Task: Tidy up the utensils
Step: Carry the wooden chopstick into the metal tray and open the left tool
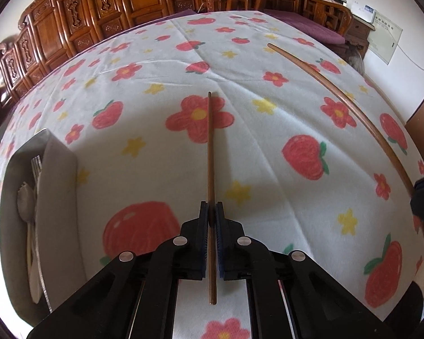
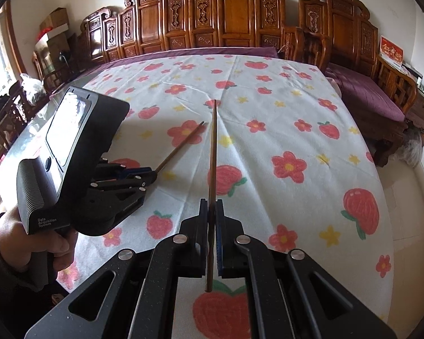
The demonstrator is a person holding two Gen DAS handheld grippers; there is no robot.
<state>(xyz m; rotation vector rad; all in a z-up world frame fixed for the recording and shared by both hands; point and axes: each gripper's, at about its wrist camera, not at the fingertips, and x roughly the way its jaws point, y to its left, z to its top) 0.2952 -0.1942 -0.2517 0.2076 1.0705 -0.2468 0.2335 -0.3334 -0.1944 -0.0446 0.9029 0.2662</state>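
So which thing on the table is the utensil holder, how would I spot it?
Start at the white tablecloth printed with red strawberries and flowers. At its left edge sits a grey rectangular tray. A metal fork and a pale spoon lie in it, while both brown wooden chopsticks are held in grippers.

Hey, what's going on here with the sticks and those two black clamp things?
A person is sorting utensils with a handheld gripper in each hand. The left gripper is shut on one chopstick, and the right gripper is shut on the other chopstick, both held above the flowered tablecloth. A grey tray at the left already holds a fork and a spoon.
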